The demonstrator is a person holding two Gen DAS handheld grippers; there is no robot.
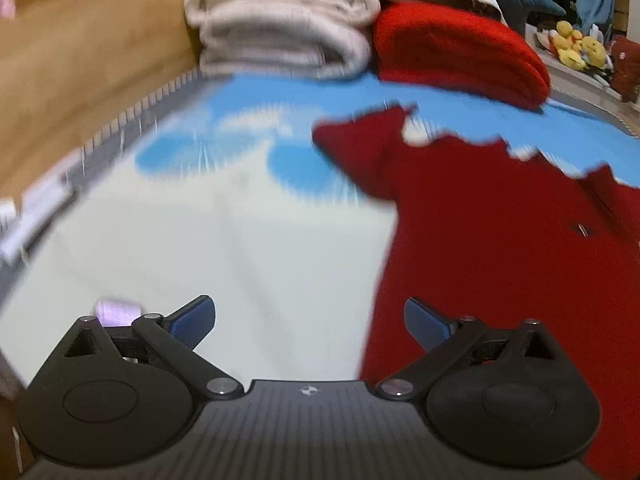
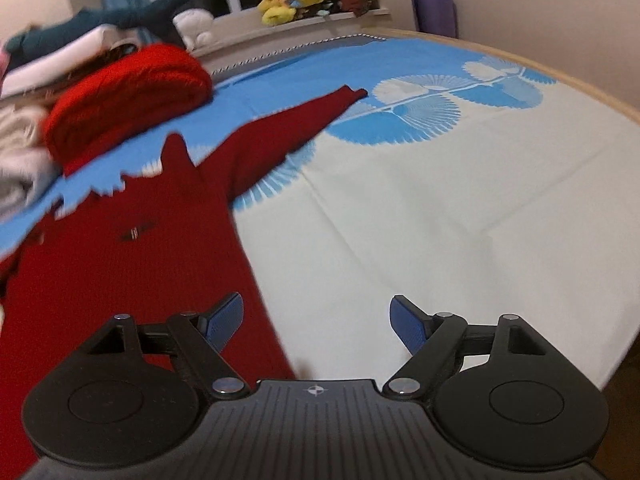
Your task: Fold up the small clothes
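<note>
Left wrist view: dark red sweater [image 1: 500, 248] flat on the bed [image 1: 248, 240], both pairs of fingers spread and holding nothing.

The left fingers [image 1: 310, 322] hang over the sweater's side edge, one pad [image 1: 426, 322] above the cloth; the right fingers [image 2: 316, 322] do likewise at the opposite edge. Its hem is cut off below the frames. The folded towels [image 1: 280, 20] and bright red knit [image 1: 460, 48] at the bed's far edge are blurred.
</note>
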